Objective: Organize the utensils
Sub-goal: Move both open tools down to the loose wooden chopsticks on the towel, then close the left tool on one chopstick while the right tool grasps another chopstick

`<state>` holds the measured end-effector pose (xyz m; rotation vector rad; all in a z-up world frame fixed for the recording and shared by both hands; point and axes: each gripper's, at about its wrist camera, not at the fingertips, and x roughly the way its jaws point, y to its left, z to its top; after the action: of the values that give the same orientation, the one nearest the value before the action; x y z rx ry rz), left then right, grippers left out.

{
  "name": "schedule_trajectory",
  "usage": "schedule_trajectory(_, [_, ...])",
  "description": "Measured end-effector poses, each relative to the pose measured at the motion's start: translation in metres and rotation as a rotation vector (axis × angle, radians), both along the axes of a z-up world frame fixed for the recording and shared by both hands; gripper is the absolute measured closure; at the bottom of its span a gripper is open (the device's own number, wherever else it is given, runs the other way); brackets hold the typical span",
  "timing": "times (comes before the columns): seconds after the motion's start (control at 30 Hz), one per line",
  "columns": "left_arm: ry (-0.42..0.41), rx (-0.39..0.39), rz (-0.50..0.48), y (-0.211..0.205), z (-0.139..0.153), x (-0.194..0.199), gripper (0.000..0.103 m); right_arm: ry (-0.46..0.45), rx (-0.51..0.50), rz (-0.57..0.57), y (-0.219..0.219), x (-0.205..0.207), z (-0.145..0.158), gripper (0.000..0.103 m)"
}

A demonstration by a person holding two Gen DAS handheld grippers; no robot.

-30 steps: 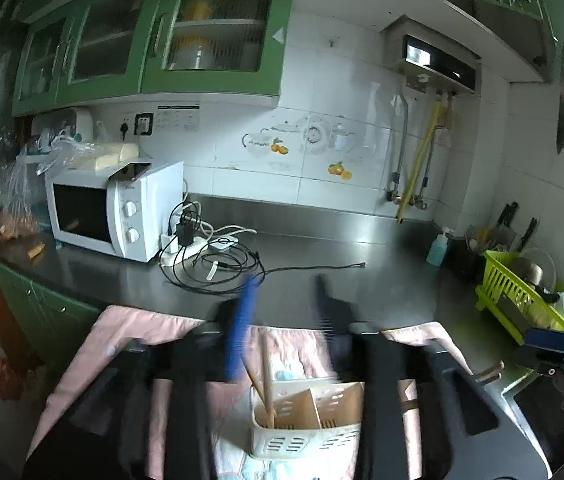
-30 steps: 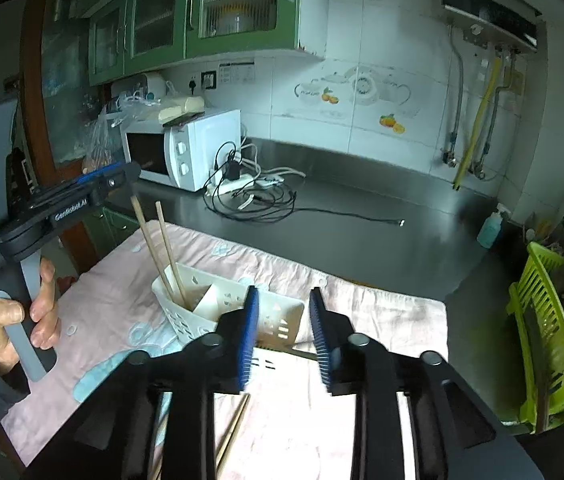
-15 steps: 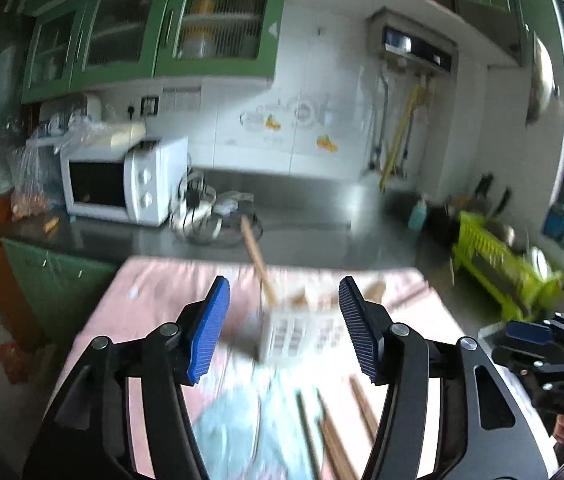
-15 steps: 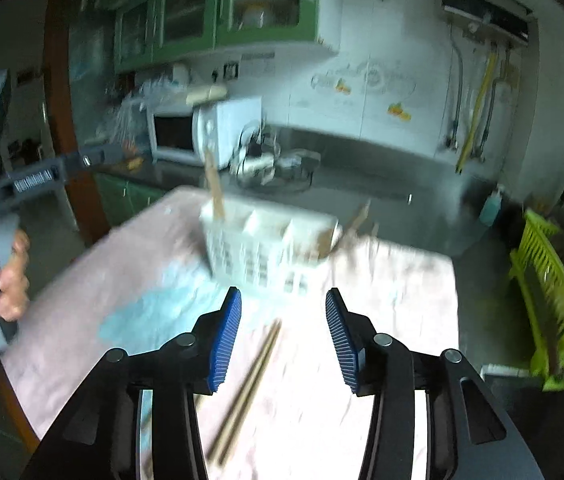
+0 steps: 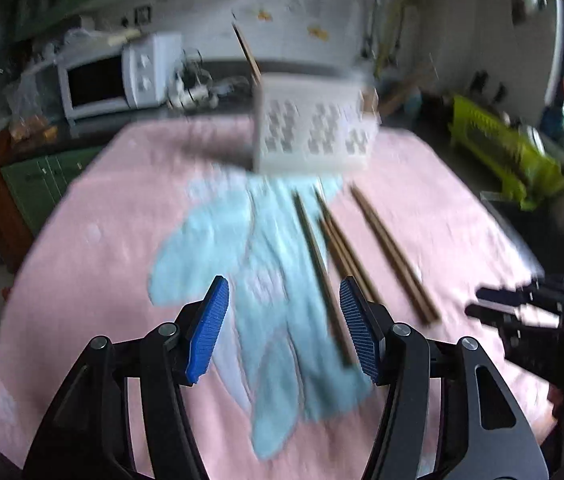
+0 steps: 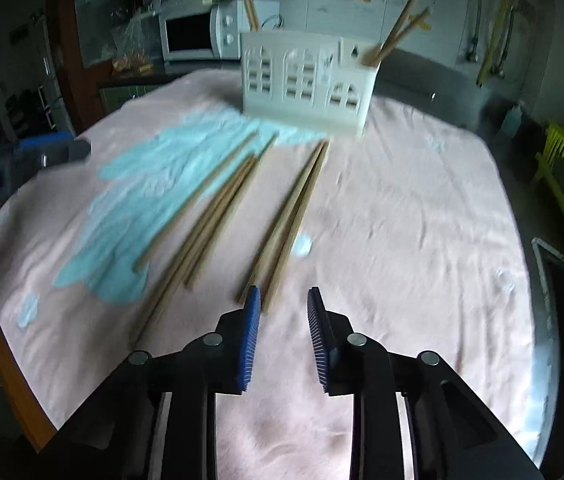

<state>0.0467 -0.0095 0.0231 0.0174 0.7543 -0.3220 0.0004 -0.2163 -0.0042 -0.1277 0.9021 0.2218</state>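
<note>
Left wrist view: the left hand-held gripper (image 5: 284,328) tilts down over the pink cloth (image 5: 94,232), jaws apart and empty, with one chopstick (image 5: 318,264) lying between them. The white holder (image 5: 314,132) stands beyond, one stick upright in it.

Right wrist view: the right hand-held gripper (image 6: 284,336) points down, its jaws just narrowed with nothing between them, just short of the nearest chopstick pair (image 6: 290,216). The holder (image 6: 302,80) carries sticks at both ends.

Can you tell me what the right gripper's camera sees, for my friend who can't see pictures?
Wooden chopsticks lie loose on a pink cloth, just ahead of the open, empty right gripper. Behind them stands a white holder with a few chopsticks already inside.
</note>
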Motion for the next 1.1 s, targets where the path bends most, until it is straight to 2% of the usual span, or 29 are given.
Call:
schedule_trajectory(0.23, [0.088, 0.056, -0.043, -0.021, -0.043, -0.013, 0.045, 0.023, -0.002, -0.007, 0.003, 0.003, -0.017, 0.082])
schedule_trajectory(0.43, [0.133, 0.051, -0.072, -0.033, -0.057, -0.010, 0.047, 0.028, -0.001, 0.001, 0.006, 0.003, -0.020, 0.083])
schedule_trajectory(0.5, [0.146, 0.051, -0.080, -0.039, -0.060, -0.007, 0.055, 0.032, -0.005, 0.001, 0.006, 0.004, -0.020, 0.083])
schedule_trajectory(0.63, [0.168, 0.074, -0.079, -0.049, -0.069, 0.000, 0.062, 0.039, 0.007, -0.006, 0.004, 0.008, -0.021, 0.084])
schedule_trajectory(0.73, [0.131, 0.130, -0.065, -0.057, -0.070, 0.000, 0.070, 0.041, 0.011, -0.009, 0.003, 0.008, -0.022, 0.085])
schedule_trajectory(0.83, [0.129, 0.142, -0.050, -0.056, -0.069, 0.002, 0.081, 0.047, 0.012, -0.015, 0.002, 0.010, -0.024, 0.087])
schedule_trajectory(0.87, [0.131, 0.142, -0.043, -0.052, -0.068, 0.003, 0.088, 0.050, 0.013, -0.017, 0.001, 0.011, -0.025, 0.088])
schedule_trajectory(0.97, [0.144, 0.130, -0.009, -0.039, -0.066, 0.012, 0.094, 0.054, 0.025, -0.029, -0.004, 0.013, -0.026, 0.090])
schedule_trajectory(1.03, [0.146, 0.123, 0.022, -0.026, -0.064, 0.019, 0.094, 0.054, 0.039, -0.042, -0.009, 0.013, -0.025, 0.090])
schedule_trajectory(1.1, [0.177, 0.062, 0.016, -0.014, -0.064, 0.024, 0.093, 0.055, 0.063, -0.044, -0.011, 0.012, -0.023, 0.090])
